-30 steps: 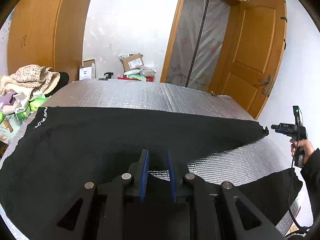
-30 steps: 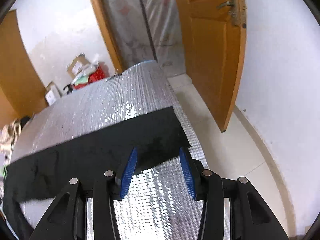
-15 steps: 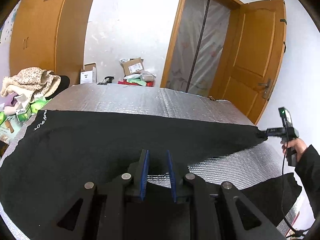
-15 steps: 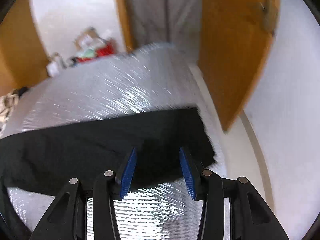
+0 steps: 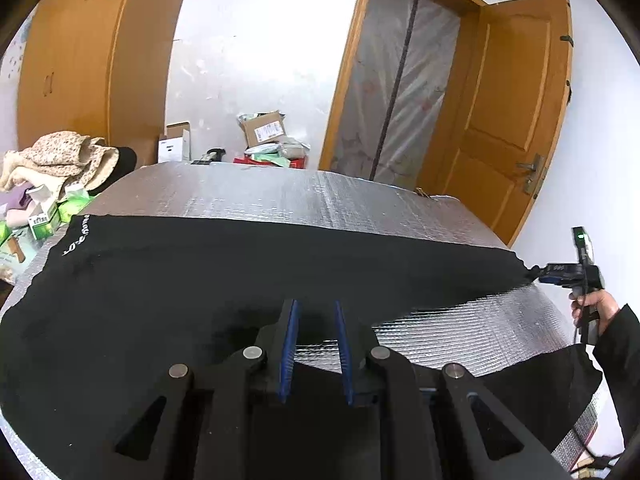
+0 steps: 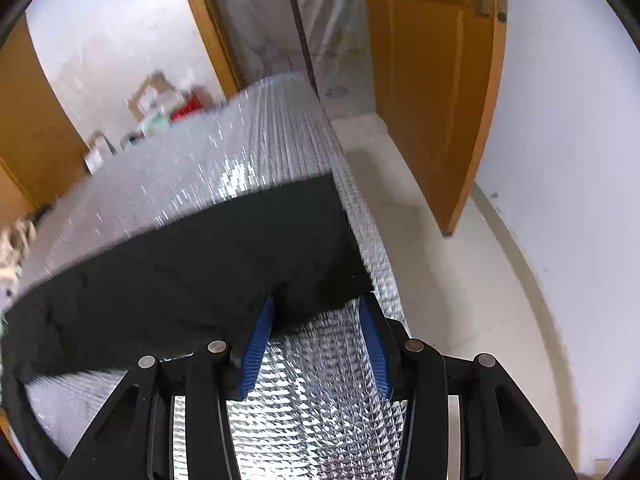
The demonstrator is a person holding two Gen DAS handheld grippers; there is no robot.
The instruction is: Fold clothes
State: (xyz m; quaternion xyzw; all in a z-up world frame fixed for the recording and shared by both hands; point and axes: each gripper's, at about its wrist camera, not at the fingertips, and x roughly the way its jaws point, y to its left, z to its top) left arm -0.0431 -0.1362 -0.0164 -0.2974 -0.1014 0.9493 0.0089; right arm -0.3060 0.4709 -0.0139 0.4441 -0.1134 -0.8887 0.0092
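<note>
A black pair of trousers (image 5: pixel 240 280) lay spread across the foil-covered tabletop (image 5: pixel 304 196), one leg reaching its right end; soft and limp, it looked best taken by hems or waistband. My right tool (image 6: pixel 316 312) stood open at that leg's hem, one finger touching the cloth. My left tool (image 5: pixel 314 320), fingers slightly apart, gripped nothing above the crotch
</note>
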